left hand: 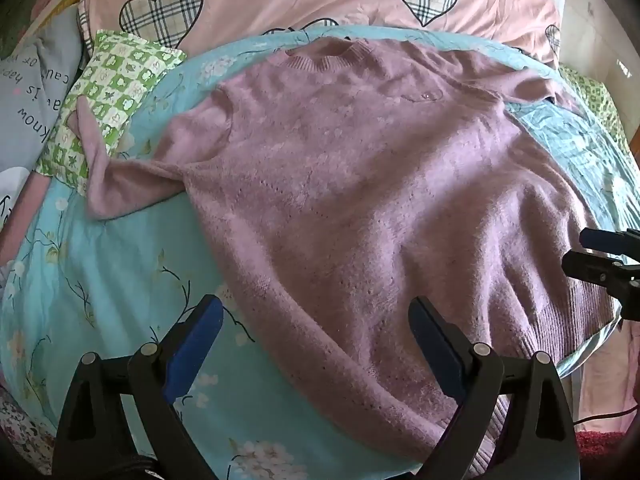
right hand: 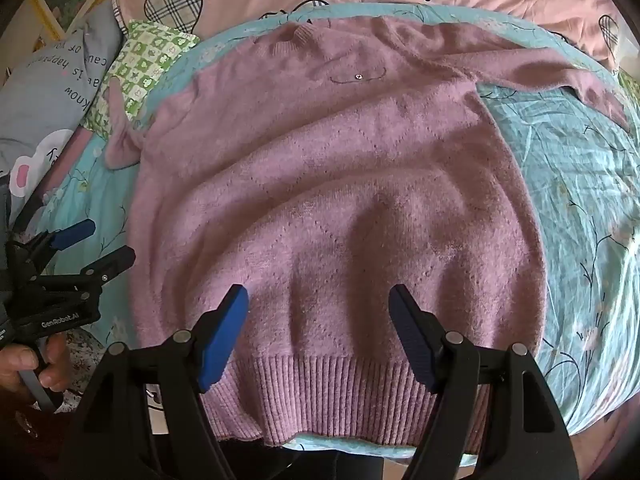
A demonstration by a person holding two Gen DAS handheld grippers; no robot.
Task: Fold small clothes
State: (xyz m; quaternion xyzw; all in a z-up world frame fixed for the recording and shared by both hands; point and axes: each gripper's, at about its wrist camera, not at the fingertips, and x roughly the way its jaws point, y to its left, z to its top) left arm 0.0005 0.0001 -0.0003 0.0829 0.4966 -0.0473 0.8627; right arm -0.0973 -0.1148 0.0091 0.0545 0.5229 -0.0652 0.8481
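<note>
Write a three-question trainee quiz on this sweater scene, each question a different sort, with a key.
1. True or false: the left tongs are shut on the purple sweater.
2. Multiple choice: the sweater lies (A) folded in half, (B) spread flat on the blue floral sheet, (C) in a basket.
3. Fill in: the right tongs hover open above the sweater's ribbed ____.

Key: 1 false; 2 B; 3 hem.

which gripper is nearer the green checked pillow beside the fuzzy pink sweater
Left. The left gripper hovers open at the hem's left corner, on the same side as the green checked pillow. The right gripper hangs open over the fuzzy pink sweater's mid hem, further across.
</note>
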